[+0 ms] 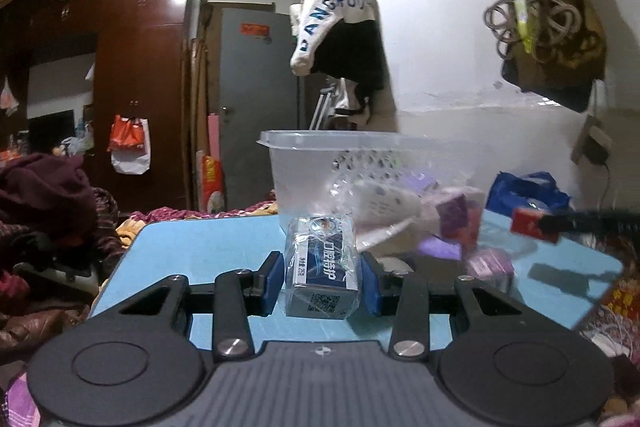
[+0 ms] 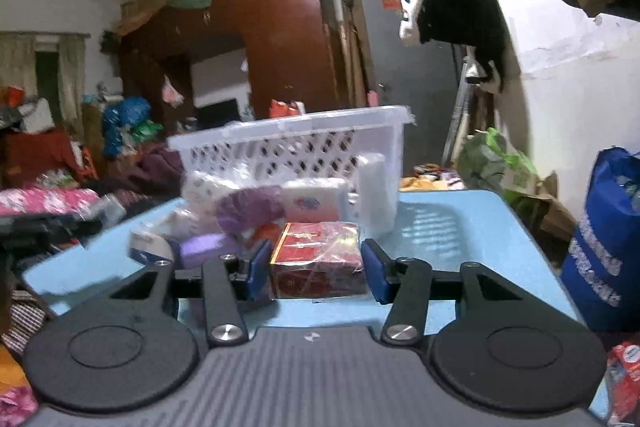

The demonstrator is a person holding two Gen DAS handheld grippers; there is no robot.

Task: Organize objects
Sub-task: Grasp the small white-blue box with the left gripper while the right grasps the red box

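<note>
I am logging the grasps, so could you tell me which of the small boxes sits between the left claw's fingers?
The blue-and-white toothpaste box, wrapped in clear film; the red box sits in the right claw instead.

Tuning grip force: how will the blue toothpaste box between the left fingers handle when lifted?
The toothpaste box looks like thin cardboard, so it may dent under hard squeezing. Its glossy plastic wrap could slip. Flat sides suit the left hand-held gripper; rolling is unlikely.
</note>
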